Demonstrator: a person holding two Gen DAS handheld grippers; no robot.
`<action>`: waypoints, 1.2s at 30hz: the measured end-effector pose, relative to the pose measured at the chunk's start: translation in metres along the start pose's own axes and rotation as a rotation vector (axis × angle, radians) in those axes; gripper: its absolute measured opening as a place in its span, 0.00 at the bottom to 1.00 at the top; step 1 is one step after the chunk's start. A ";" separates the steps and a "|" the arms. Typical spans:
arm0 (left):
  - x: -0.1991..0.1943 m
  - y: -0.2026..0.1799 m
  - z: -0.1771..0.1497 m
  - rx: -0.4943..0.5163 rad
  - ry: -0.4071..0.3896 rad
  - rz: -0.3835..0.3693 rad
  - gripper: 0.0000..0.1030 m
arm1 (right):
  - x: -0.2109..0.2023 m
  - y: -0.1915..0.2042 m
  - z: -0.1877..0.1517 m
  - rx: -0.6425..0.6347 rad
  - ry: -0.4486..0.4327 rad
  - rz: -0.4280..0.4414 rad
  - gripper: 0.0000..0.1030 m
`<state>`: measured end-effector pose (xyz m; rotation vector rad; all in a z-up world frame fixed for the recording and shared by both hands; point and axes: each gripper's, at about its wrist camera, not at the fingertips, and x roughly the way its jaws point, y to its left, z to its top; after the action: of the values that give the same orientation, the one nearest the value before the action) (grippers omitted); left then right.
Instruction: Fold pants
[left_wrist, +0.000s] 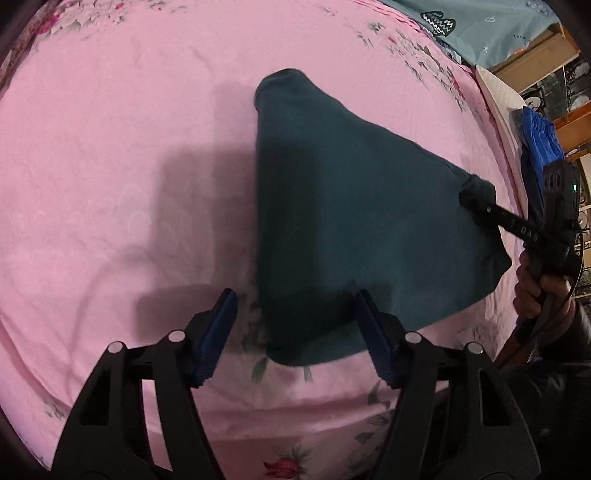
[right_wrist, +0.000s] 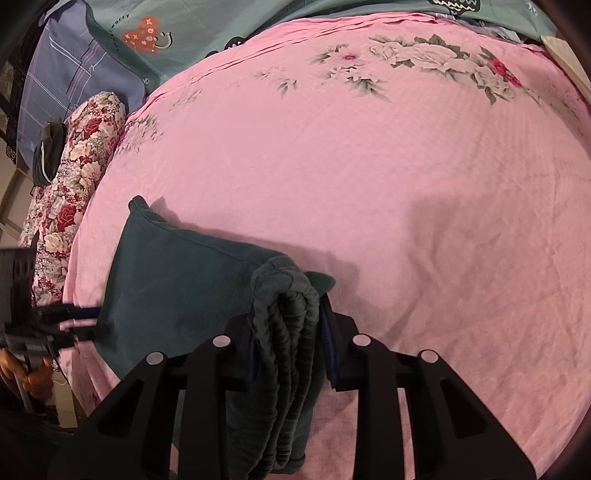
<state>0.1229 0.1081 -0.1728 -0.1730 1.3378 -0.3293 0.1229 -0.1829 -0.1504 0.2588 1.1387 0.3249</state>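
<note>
Right gripper (right_wrist: 288, 339) is clamped on the bunched waistband of the pants (left_wrist: 351, 206), which lie folded on the pink bedsheet (left_wrist: 110, 147). Left gripper (left_wrist: 295, 332) hangs apart over the near corner. Lower, pinch all layers, then lift both evenly.

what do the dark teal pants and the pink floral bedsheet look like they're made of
Dark teal pants: soft, matte knit, probably fleece or thick cotton; the surface looks fuzzy and the gathered waistband bunches in thick ribs. Pink floral bedsheet: thin woven cloth, likely cotton or a blend, matte, with fine creases and printed flowers.
</note>
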 end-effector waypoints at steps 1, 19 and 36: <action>0.001 -0.002 -0.002 -0.003 0.000 -0.003 0.61 | 0.000 -0.001 0.000 -0.002 0.001 0.004 0.28; 0.008 -0.035 0.004 -0.075 -0.041 0.160 0.41 | 0.003 -0.003 0.005 0.012 0.036 0.037 0.32; -0.084 -0.055 0.052 0.048 -0.429 0.213 0.12 | -0.062 0.097 0.102 -0.404 -0.317 -0.117 0.22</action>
<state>0.1501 0.0811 -0.0665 -0.0545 0.9127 -0.1328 0.1808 -0.1212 -0.0222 -0.1109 0.7518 0.3876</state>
